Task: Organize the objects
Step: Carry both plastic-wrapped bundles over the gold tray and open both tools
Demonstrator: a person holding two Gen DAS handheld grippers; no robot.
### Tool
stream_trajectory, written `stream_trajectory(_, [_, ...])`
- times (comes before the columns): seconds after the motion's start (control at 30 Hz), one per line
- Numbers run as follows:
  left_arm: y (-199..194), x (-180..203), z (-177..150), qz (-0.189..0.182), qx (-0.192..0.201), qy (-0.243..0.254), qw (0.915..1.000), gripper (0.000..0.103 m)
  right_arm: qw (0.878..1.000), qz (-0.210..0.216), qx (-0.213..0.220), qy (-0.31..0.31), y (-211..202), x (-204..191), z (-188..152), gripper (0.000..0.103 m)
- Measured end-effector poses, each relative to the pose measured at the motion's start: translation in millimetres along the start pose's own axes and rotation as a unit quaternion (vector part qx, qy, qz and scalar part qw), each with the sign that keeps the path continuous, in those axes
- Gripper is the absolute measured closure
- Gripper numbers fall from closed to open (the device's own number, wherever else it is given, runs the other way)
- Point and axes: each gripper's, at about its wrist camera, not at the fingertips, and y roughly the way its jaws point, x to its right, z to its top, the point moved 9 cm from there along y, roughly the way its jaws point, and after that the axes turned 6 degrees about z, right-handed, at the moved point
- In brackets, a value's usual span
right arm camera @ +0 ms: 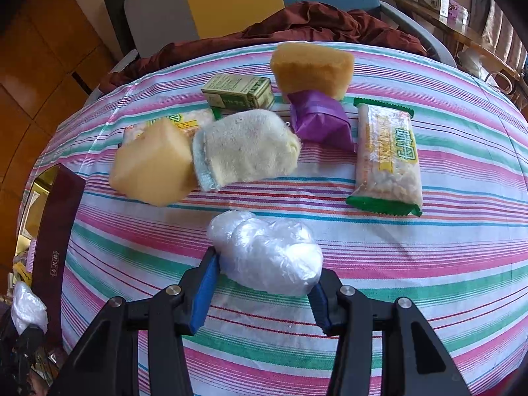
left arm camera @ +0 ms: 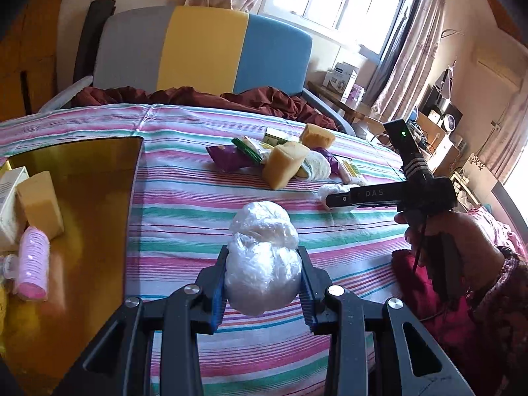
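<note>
Left gripper: we see it clenched on a crumpled plastic bundle, pads pressing both flanks, above the striped bedsheet.
Right gripper: closed around a second plastic wad, which sits low on the sheet just ahead of the pads.
Risk, near: we judge the slick film could squirm out of either grip, since only the lower bulge is pinched.
Risk, farther: ahead of the right tool, the sponge and cloth crowd; a swing may nudge them.
Left view only: gold tray to the tool's left, holding a pink bottle.
Right view only: snack bar, green box.
</note>
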Motion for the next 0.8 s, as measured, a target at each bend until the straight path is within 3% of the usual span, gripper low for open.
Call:
stream_trajectory(0.33, [-26, -82, 13, 0.074, 0.027, -0.065, 0.9948, 0.066, 0.995, 0.047, 0.045, -0.079, -16, -63, 4, 0.053])
stream_trajectory(0.53, [-12, -123, -4, 0.101, -0.013, -0.100, 0.9898, 0.066, 0.986, 0.090, 0.088, -0.113, -30, -100, 8, 0.053])
stream_trajectory(0.8, [-1, -131, -27, 0.103, -0.050, -0.105, 0.9879, 0.060, 0.972, 0.138, 0.120, -0.149, -47, -138, 5, 0.053])
